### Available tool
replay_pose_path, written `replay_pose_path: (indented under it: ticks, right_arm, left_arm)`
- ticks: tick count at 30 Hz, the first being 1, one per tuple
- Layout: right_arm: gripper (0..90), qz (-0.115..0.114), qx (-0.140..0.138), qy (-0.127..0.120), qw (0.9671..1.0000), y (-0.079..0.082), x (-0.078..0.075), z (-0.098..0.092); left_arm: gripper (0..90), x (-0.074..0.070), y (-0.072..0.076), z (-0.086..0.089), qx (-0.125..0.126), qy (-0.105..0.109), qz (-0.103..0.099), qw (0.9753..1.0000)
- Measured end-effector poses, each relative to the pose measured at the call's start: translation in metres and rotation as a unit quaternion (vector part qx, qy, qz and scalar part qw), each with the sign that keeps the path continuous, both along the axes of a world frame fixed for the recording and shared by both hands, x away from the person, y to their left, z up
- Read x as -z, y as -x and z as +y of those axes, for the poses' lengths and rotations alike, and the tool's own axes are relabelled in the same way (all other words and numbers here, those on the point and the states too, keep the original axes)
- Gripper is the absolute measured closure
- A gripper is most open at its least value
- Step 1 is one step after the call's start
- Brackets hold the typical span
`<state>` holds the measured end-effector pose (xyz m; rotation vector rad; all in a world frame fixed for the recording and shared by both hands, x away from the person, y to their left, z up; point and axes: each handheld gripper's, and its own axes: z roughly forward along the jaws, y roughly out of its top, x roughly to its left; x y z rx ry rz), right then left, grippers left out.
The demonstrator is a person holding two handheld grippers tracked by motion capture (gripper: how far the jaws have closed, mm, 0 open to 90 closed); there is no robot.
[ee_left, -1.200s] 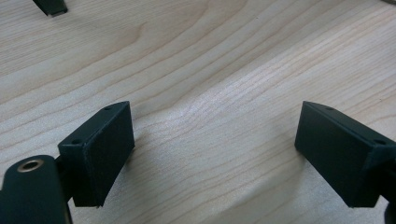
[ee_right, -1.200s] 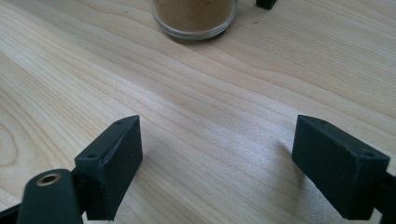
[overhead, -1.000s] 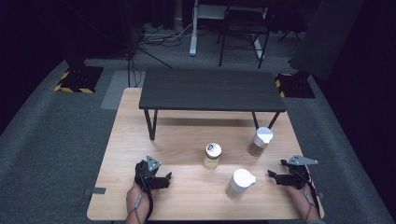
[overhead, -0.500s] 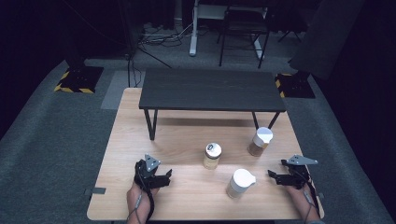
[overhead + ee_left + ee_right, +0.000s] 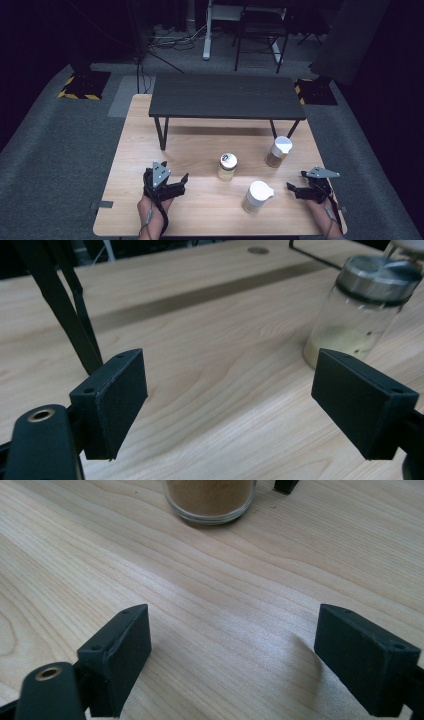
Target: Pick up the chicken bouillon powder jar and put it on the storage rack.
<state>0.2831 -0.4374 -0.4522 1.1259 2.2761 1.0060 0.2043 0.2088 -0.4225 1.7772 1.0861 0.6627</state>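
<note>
Wooden table [image 5: 200, 150]: 2 wide-apart claws [image 5: 182, 181] [image 5: 292, 189] flank 3 jars [image 5: 227, 167].

The place looks like a lab or a recording studio, not a home. A light wooden table [image 5: 150, 210] stands on grey carpet [image 5: 60, 165] in a dark room with black surroundings. Yellow-black hazard tape marks two stand bases [image 5: 82, 85] near the far corners of the table. Loose cables [image 5: 172, 40] lie on the floor beside a white desk leg [image 5: 206, 37].
</note>
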Motion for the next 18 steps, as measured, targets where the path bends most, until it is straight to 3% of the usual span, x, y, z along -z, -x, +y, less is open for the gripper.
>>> replay_pose_path:
  ticks: [11, 18]
  right_arm:
    - [15.1, 0.013, 0.002, -0.010, 0.9999, -0.004, -0.001, -0.003]
    - [15.3, 0.013, 0.004, -0.010, 0.9999, -0.004, -0.001, -0.003]
  left_arm:
    - [14.5, -0.007, 0.007, -0.001, 0.007, 0.015, -0.038, 0.9991]
    - [14.5, -0.010, 0.003, -0.004, 0.015, 0.020, -0.048, 0.9985]
